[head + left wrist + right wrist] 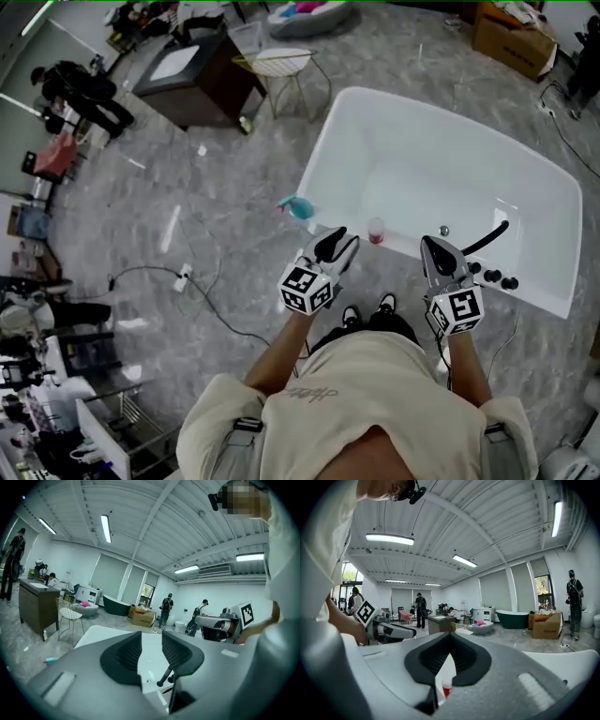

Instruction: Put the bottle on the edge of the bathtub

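Bottle (376,231) stands on the bathtub (323,159) rim, below and between your tools: left gripper (339,246) is slightly parted and empty, right gripper (441,248) is closed on nothing. Placement looks done, so draw both straight back toward you without sweeping a jaw across it.

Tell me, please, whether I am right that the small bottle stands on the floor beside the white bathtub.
Not quite: the bottle stands on the near edge of the white bathtub, not on the floor beside it. The head view shows this.
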